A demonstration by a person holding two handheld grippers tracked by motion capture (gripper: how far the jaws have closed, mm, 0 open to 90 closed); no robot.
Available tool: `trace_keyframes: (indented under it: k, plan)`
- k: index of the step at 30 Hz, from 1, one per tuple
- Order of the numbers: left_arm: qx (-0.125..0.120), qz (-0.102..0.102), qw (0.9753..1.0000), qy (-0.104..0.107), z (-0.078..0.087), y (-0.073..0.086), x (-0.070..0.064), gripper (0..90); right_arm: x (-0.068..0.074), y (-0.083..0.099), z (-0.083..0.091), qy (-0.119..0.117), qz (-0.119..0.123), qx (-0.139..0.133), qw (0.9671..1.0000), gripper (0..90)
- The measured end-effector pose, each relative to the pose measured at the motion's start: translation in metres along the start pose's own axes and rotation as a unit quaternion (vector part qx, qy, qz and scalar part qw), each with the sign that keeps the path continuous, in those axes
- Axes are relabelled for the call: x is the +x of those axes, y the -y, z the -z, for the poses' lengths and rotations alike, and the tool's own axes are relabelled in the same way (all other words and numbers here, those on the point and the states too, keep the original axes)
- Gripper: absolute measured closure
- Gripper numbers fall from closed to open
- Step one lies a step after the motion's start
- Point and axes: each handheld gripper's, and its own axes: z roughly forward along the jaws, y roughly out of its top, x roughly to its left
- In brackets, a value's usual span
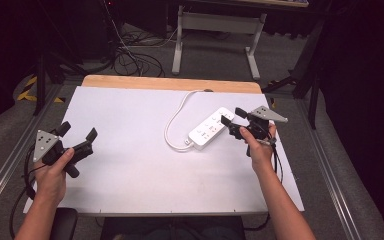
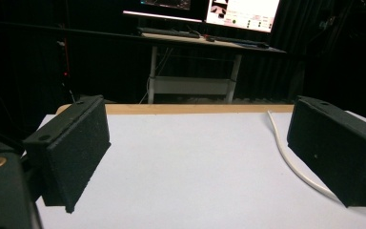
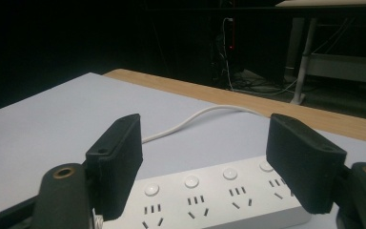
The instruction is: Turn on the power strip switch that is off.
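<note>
Lying right of centre: white power strip (image 1: 209,129); right gripper (image 1: 233,117) is hovering released above it; left gripper (image 1: 78,131), lower left, released.

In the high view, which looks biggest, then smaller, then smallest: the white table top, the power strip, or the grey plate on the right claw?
1. White table top, by far the biggest.
2. Power strip.
3. Grey plate on the right claw; it sits higher, nearer the camera, so this order is safe.
</note>
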Motion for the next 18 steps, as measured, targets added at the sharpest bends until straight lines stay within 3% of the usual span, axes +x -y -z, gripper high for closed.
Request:
trace_keyframes:
  k: [18]
  plan:
    - [0.000,0.000,1.0000,-0.001,0.000,0.000,0.000,7.7,0.000,0.008,0.020,0.005,0.009,-0.038,0.9992,20.3]
